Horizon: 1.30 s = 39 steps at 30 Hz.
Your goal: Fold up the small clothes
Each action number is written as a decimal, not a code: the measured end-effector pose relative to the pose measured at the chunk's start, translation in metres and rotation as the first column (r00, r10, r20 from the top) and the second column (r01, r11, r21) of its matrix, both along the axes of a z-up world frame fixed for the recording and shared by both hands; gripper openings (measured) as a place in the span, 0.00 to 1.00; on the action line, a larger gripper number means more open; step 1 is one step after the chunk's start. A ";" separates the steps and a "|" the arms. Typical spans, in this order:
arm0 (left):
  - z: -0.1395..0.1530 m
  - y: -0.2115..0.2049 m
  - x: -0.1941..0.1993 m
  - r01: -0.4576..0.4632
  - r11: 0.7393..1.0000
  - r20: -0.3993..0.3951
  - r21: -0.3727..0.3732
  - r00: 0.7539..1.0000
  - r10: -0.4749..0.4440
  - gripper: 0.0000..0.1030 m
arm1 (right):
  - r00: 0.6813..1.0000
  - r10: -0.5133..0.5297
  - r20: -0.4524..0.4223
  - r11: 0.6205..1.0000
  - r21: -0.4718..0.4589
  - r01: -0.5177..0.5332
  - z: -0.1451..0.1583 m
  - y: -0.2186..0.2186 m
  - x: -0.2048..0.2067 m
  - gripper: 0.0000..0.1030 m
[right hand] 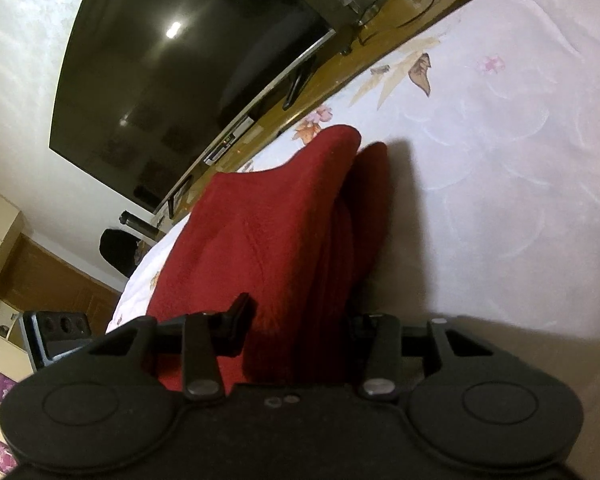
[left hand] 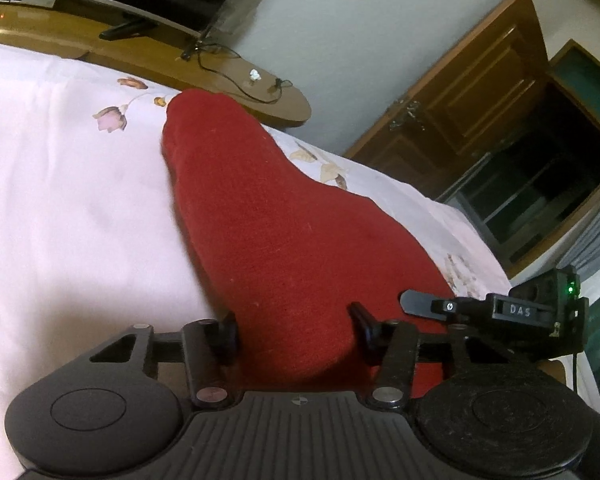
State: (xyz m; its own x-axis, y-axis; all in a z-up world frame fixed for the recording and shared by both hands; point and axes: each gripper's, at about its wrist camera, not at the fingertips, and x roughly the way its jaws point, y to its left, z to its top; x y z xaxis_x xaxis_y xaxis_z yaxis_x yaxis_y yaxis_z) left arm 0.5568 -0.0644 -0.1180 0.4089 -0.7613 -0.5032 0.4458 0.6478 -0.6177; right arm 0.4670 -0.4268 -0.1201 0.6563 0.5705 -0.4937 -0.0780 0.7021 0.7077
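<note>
One red garment [left hand: 268,220] lies on one floral bedsheet [left hand: 60,184], with two handheld grippers around it: the left gripper [left hand: 296,322] and the right gripper [right hand: 300,316]. Each gripper shows two black fingers. Behind the bed stands one long wooden shelf [left hand: 228,68] carrying one flat-screen television [right hand: 180,72]. One wooden door [left hand: 480,88] is visible beside it. One green indicator light [left hand: 571,290] glows on the right gripper.
</note>
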 end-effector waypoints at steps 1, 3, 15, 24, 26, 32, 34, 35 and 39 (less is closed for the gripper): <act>0.002 0.001 -0.001 0.006 1.000 0.005 -0.003 1.000 -0.006 0.50 | 1.000 -0.004 0.007 1.000 0.003 0.004 0.003 0.002 -0.002 0.40; 0.005 0.004 -0.002 0.019 1.000 0.011 -0.011 1.000 -0.019 0.49 | 1.000 -0.011 0.021 1.000 -0.006 0.011 0.012 0.007 -0.006 0.40; 0.041 0.102 -0.021 -0.017 0.997 0.059 -0.074 0.998 0.021 0.49 | 0.996 0.038 0.081 0.999 -0.041 -0.035 0.055 0.083 -0.009 0.38; 0.030 0.263 -0.051 -0.169 0.985 0.019 -0.035 0.985 0.170 0.49 | 0.973 0.214 0.081 0.976 0.024 -0.217 0.047 0.217 0.037 0.38; 0.007 0.300 -0.057 -0.227 0.974 -0.034 -0.018 0.974 0.226 0.49 | 0.966 0.253 0.052 0.966 0.030 -0.255 0.033 0.251 0.049 0.39; -0.035 0.359 -0.092 -0.352 0.932 -0.096 -0.082 0.934 0.344 0.54 | 0.975 0.219 -0.027 0.974 0.063 -0.217 -0.026 0.289 0.063 0.47; -0.021 0.364 -0.102 -0.396 0.917 -0.030 -0.050 0.918 0.395 0.55 | 0.977 0.209 -0.030 0.978 0.031 -0.208 -0.017 0.286 0.059 0.53; -0.013 0.367 -0.104 -0.410 0.911 0.009 -0.042 0.912 0.411 0.55 | 0.981 0.195 -0.013 0.980 -0.022 -0.195 -0.006 0.283 0.055 0.53; 0.015 0.354 -0.102 -0.392 0.919 0.126 -0.035 0.911 0.393 0.55 | 0.981 0.163 0.108 0.970 -0.199 -0.139 0.044 0.279 0.039 0.36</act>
